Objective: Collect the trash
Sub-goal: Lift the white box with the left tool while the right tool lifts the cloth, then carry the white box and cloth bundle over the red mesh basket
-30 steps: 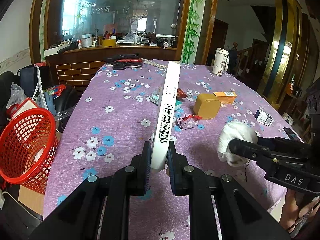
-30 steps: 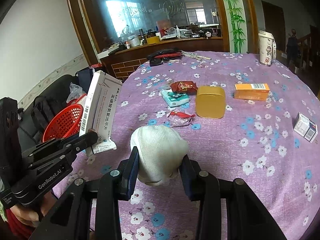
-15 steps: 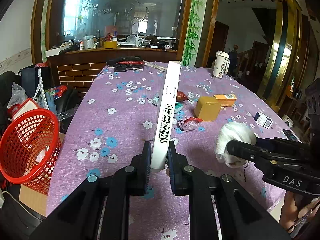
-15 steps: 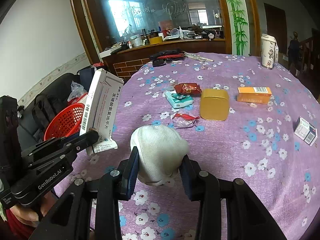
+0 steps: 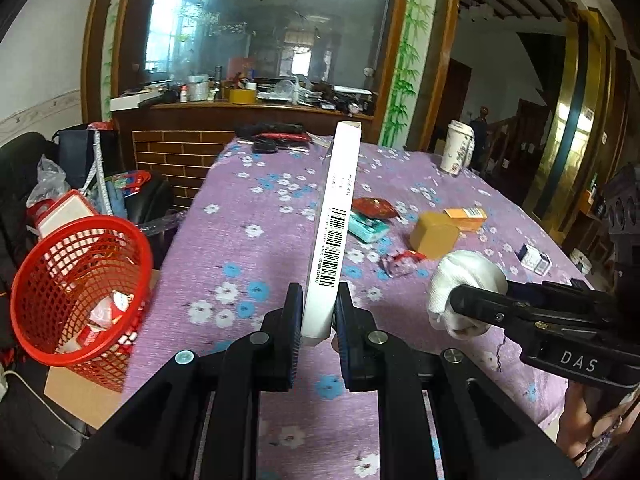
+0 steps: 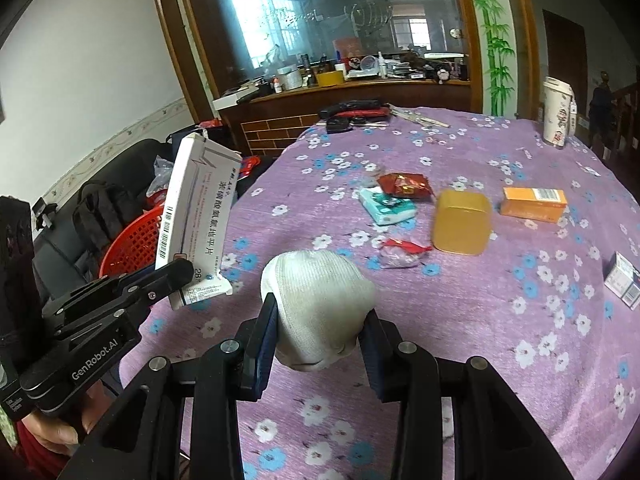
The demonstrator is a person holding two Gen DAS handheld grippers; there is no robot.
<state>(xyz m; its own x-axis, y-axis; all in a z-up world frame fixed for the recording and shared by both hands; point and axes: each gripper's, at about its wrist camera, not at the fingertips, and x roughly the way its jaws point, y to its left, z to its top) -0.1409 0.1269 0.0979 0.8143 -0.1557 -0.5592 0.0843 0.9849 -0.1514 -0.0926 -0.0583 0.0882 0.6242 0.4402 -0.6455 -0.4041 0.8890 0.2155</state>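
My left gripper (image 5: 316, 312) is shut on a flat white medicine box (image 5: 336, 216), held upright and edge-on above the purple floral table (image 5: 256, 248); the box also shows in the right wrist view (image 6: 196, 216). My right gripper (image 6: 320, 332) is shut on a balled white cloth (image 6: 316, 292), held above the table's near part; the cloth also shows in the left wrist view (image 5: 464, 276). A red mesh basket (image 5: 76, 288) with some trash inside stands left of the table, below its edge.
On the table lie a red wrapper (image 6: 404, 184), a teal packet (image 6: 386, 210), a gold tin (image 6: 462, 222), an orange box (image 6: 534, 202), a small crumpled wrapper (image 6: 400, 254), a small white-blue box (image 6: 624, 286) and a tall cup (image 6: 556, 112). Bags sit left.
Both grippers have pulled back and risen a little from the table with their loads still held. The left view has swung so that the red basket sits closer to its centre.
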